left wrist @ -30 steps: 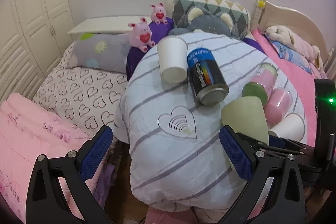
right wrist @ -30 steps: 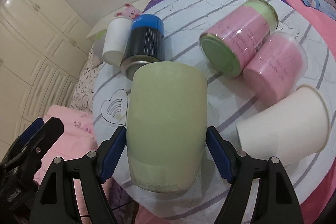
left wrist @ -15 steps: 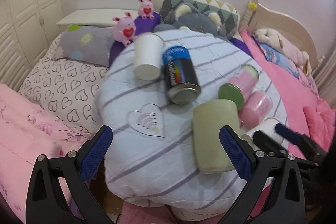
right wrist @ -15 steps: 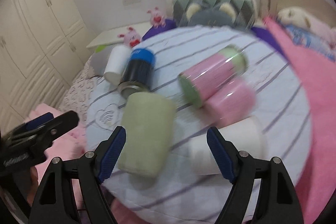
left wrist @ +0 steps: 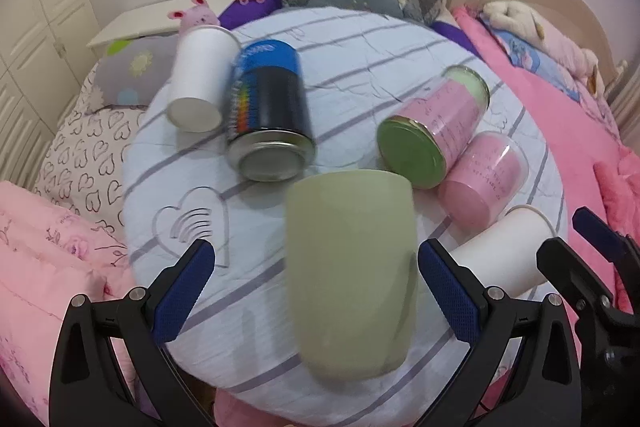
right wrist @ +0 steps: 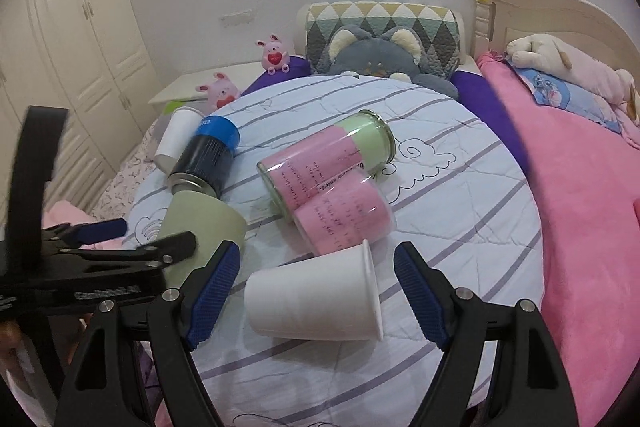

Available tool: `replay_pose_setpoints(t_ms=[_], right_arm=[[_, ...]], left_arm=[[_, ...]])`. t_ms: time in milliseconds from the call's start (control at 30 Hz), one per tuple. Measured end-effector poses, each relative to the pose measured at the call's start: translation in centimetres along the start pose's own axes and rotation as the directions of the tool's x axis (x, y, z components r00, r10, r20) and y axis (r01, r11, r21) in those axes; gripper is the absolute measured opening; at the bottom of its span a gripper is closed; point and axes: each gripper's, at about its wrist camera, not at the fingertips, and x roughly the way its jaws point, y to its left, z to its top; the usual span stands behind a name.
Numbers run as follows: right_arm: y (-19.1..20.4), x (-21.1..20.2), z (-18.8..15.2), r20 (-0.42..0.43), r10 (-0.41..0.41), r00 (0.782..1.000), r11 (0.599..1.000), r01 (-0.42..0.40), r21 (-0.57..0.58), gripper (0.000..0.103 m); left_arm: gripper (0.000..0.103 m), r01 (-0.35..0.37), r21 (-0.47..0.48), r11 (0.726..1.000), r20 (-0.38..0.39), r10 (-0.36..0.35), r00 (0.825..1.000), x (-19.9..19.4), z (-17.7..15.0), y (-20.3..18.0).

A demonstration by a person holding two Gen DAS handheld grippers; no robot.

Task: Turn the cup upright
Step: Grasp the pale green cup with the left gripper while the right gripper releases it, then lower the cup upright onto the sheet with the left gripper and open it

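Green cup [left wrist: 352,275] seen inverted on table [left wrist: 360,39], framed by spread left fingers [left wrist: 184,291], untouched | right fingers [right wrist: 216,287] also spread | risk: blue can [left wrist: 268,115], white cup [right wrist: 316,299] knocked when gripped.

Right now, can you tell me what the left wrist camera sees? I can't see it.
A green cup lies on its side between the open left gripper fingers on a striped round cushion. Behind it lie a blue can, two pink jars and two white paper cups.
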Motion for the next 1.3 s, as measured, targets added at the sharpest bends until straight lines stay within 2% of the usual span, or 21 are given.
replay_pose_setpoints(t_ms=[133,367,400,533,600,667,800,900,1000,1133,1300], right_arm=[[-0.9,0.4,-0.1,-0.006,0.021,1.0,1.0,-0.021,0.007,0.081],[-1.9,0.5,0.0,0.001,0.047,0.999,0.999,-0.047,0.017,0.081],[-1.9,0.5,0.1,0.005,0.052,0.999,0.998,-0.052,0.02,0.081],[-2.1,0.5,0.0,0.005,0.058,0.998,0.998,-0.058,0.015,0.081],[-2.0,0.7,0.0,0.0,0.06,0.998,0.998,-0.06,0.014,0.081],[-2.0,0.7,0.0,0.0,0.06,0.998,0.998,-0.06,0.013,0.081],[-1.8,0.6,-0.1,0.003,0.06,0.998,0.998,-0.06,0.008,0.081],[-1.6,0.5,-0.1,0.009,0.059,0.998,0.998,-0.059,0.004,0.081],[-1.3,0.5,0.0,0.012,0.059,0.998,0.998,-0.059,-0.003,0.081],[-1.0,0.5,0.0,0.013,0.053,0.999,0.999,-0.053,-0.011,0.081],[-0.8,0.6,-0.2,0.018,0.043,0.999,0.999,-0.043,-0.019,0.081]], left_arm=[[0.103,-0.015,0.014,1.0,-0.035,0.015,0.999,1.5,0.3,-1.0],[0.102,-0.023,-0.022,0.999,-0.075,0.022,0.997,3.1,0.9,-1.0],[0.101,-0.024,-0.033,0.999,-0.078,0.022,0.997,3.2,0.9,-0.8],[0.081,0.031,-0.069,0.997,-0.083,-0.036,0.996,3.5,1.1,-0.3],[0.081,0.031,-0.063,0.998,-0.075,-0.035,0.997,3.4,1.1,-0.5],[0.081,0.026,-0.054,0.998,-0.047,-0.029,0.998,3.1,1.0,-0.6],[0.081,0.021,-0.026,0.999,0.061,-0.019,0.998,1.3,1.0,-0.8],[0.081,-0.006,-0.014,1.0,0.14,0.008,0.99,0.1,1.3,-1.0],[0.081,-0.003,-0.014,1.0,0.209,0.006,0.978,-1.2,1.4,-0.8],[0.081,-0.01,-0.008,1.0,0.251,0.012,0.968,-1.6,1.5,-0.7],[0.081,-0.001,0.002,1.0,0.264,0.0,0.965,-2.0,0.5,-0.6]])
